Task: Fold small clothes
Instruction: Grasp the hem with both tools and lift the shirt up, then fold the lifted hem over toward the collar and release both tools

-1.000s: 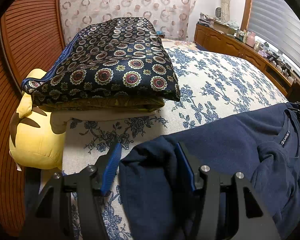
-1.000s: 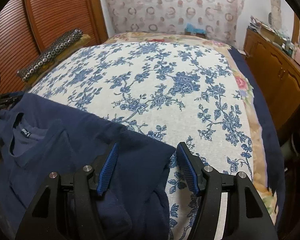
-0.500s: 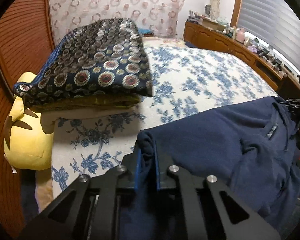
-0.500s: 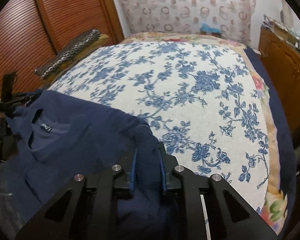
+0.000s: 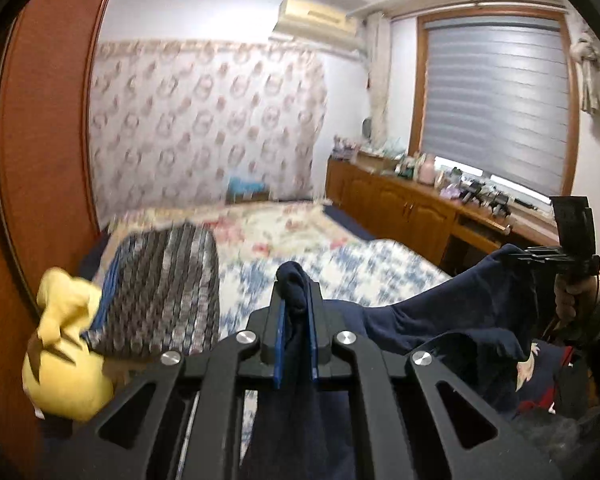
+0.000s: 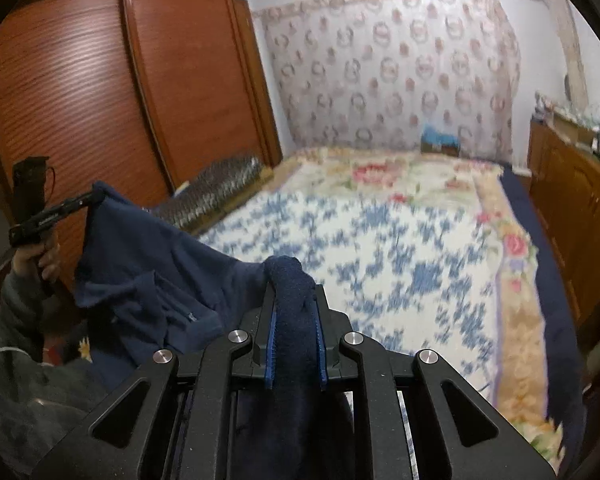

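Left gripper clamped on navy shirt; right gripper clamped likewise; shirt hangs above floral bedspread.

Both grippers, left and right, are matte black linkages with silver screws and blue ribbed pads. Bare hand, grey sleeve.

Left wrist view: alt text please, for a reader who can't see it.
The left gripper is shut on a navy top, held above a floral bed; the right gripper holds its far end. A yellow plush and folded patterned blanket sit left.
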A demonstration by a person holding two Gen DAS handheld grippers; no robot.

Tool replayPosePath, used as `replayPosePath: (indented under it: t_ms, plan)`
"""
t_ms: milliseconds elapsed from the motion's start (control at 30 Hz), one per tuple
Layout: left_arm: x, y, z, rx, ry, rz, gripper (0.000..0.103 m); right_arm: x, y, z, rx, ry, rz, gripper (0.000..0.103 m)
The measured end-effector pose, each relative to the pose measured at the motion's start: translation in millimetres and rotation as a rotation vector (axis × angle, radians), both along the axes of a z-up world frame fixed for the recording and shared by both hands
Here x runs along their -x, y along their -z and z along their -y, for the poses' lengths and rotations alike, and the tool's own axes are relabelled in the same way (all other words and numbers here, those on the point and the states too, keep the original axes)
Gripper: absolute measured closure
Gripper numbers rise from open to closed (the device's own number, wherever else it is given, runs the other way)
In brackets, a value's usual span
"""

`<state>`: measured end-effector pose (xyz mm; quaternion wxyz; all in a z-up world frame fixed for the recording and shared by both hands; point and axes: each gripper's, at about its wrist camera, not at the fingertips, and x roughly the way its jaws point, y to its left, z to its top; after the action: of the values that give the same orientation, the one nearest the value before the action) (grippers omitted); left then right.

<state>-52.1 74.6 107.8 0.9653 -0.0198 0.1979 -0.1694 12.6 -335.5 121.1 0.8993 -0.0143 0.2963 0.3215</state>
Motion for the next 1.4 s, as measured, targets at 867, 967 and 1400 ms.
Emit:
replayPosePath:
  t_ms: [867,967,1400]
  plan:
    - [31,-162,-36,-0.005,-0.075,0.396,0.097,71,-214,17,0.053,0.083,0.439,0.091]
    - [38,-177,-32,-0.02,-0.072,0.437,0.097,75,-228,24,0.056,0.106,0.467,0.091]
    - [-47,-149,-20,-0.051,-0.068,0.335,0.097,19,-219,49,0.147,0.2,0.423,0.091]
